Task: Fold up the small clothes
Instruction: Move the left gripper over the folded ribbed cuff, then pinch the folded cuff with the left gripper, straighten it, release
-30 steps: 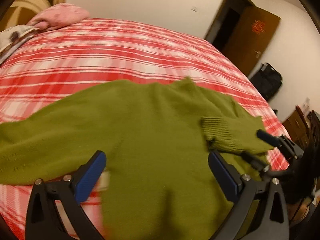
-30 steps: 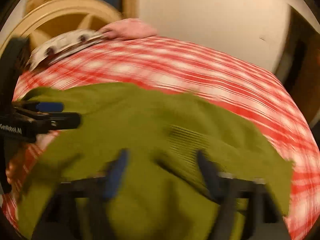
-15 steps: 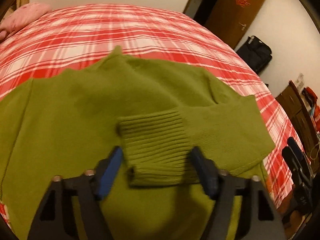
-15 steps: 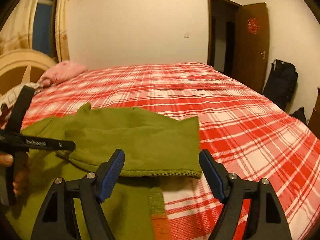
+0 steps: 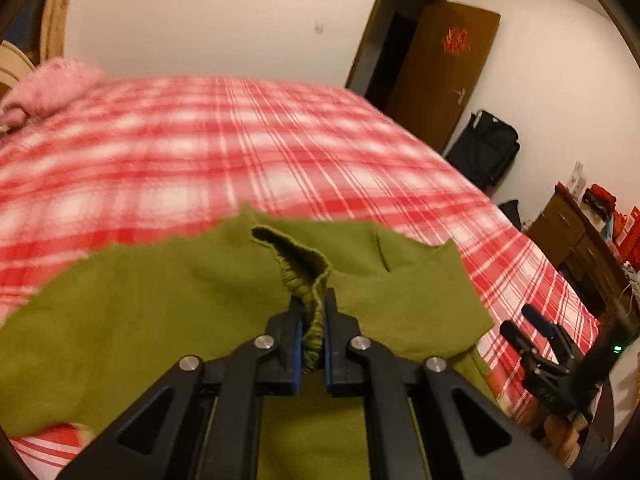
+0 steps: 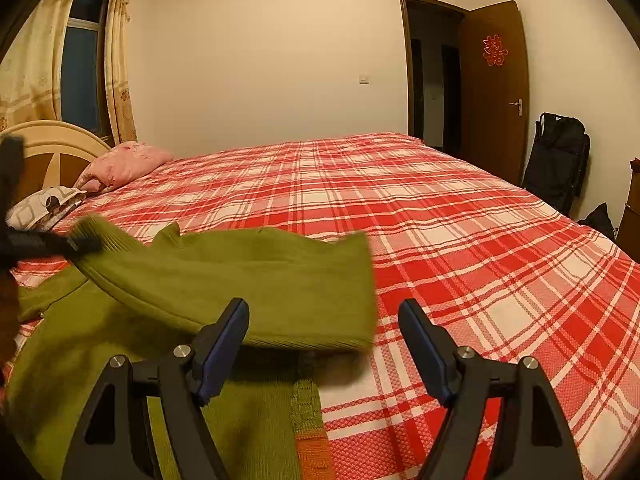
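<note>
Since the earlier frame left gripper (image 5: 311, 322) closes from wide onto sweater's ribbed cuff (image 5: 308, 276), lifting it | right gripper (image 6: 324, 354) gapes wide, empty, right of sweater's folded edge | risk: thin cuff pinch slips under sleeve weight | olive knit sweater (image 6: 240, 280) partly folded on bedspread's (image 6: 460, 240) near-left part.

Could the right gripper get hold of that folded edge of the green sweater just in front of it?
Probably yes. The right gripper is open, and the green sweater has its folded edge lying just ahead of the left finger on the plaid bedspread, with nothing between.
</note>
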### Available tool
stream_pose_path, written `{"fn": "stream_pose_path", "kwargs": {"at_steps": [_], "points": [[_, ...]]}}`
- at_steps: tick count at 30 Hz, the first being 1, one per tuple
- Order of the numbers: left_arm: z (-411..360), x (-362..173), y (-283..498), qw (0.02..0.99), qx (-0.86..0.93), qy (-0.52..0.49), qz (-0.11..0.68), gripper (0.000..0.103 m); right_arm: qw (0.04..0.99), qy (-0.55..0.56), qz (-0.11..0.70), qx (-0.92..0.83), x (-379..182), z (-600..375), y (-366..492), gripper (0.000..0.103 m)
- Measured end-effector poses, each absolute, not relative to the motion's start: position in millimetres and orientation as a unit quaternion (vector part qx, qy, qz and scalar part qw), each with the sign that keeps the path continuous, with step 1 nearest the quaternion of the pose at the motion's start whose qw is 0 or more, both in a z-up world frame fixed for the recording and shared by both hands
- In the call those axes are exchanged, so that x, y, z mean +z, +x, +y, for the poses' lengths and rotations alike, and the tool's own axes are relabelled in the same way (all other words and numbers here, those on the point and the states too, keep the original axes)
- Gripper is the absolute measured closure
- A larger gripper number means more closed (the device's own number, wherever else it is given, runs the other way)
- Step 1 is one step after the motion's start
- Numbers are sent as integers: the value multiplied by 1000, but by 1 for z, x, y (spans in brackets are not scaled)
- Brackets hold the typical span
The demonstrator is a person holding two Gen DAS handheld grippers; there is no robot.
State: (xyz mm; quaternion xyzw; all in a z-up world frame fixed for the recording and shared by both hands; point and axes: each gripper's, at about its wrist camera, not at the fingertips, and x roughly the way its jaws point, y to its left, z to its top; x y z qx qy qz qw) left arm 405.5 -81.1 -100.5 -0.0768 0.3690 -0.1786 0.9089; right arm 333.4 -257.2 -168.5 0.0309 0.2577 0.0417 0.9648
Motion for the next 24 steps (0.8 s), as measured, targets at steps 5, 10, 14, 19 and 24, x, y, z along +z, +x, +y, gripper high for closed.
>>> {"fn": "stream_pose_path", "kwargs": {"at_steps": [5,10,14,19,24], "points": [[-33,-102,403,917,-138,-77,366,95,955,0,291,50,-179,-243,341,25],[-2,-142,407,904,-112,-108,399,95,949,-17,314,41,-187,-237,346,25],[2,-162,408,899,-102,-108,412,95,931,-25,361,35,-194,-234,364,25],[13,-171,413,893,-101,-122,420,92,919,-70,387,-4,-198,-231,390,25],[14,-183,405,893,-72,-98,433,87,905,18,424,-18,-212,-270,403,21]]}}
